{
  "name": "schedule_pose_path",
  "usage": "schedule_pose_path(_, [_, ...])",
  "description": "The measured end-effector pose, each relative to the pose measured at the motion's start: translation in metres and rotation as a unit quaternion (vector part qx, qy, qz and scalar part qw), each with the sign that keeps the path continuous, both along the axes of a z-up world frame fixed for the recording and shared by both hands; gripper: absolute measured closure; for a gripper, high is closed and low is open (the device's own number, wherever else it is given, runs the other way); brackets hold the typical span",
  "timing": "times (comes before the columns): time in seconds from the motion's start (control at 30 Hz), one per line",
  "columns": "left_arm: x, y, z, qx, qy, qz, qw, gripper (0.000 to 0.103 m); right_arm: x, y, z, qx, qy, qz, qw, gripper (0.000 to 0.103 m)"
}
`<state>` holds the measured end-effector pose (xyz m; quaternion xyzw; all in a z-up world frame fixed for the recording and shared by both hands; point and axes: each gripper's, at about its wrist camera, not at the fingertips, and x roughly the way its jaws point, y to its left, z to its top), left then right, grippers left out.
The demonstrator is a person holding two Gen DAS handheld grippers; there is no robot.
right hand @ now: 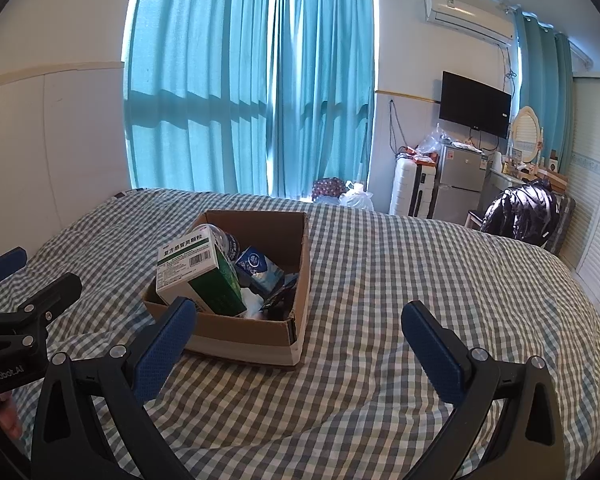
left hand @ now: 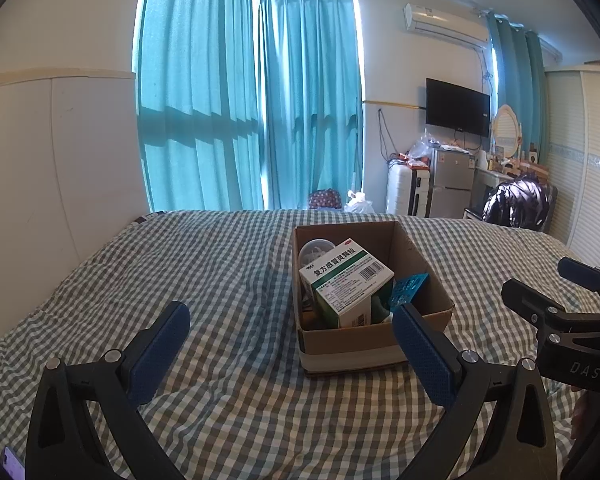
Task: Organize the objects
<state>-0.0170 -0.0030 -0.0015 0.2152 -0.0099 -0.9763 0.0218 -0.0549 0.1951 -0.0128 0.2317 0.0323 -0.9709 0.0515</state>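
Observation:
A brown cardboard box point(left hand: 428, 276) stands on the checked bed; it also shows in the right wrist view point(right hand: 260, 332). In it lie a white-and-green medicine carton point(left hand: 346, 284) point(right hand: 196, 276), a clear plastic bottle point(right hand: 226, 242), a clear round container point(left hand: 316, 250), a teal packet point(left hand: 408, 288) and a blue pouch point(right hand: 256, 264). My left gripper point(left hand: 290, 320) is open and empty, just short of the box's near side. My right gripper point(right hand: 298, 322) is open and empty, near the box's right front corner. Each gripper shows at the edge of the other's view.
The green-and-white checked bedspread point(left hand: 220, 272) covers the bed. Teal curtains point(left hand: 252, 112) hang behind. A suitcase point(left hand: 400, 190), small fridge point(left hand: 452, 180), wall TV point(left hand: 458, 106), and a chair with a dark jacket point(left hand: 516, 202) stand at far right. A wardrobe point(left hand: 588, 152) is on the right.

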Motion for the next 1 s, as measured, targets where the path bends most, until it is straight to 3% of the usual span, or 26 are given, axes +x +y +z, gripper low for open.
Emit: schedule_pose_path(1.0, [0.0003, -0.0001, -0.0020, -0.008, -0.004, 0.000, 1.0000, 0.000, -0.0008, -0.0056, -0.0052, -0.003, -0.007, 0.002, 1.000, 0.000])
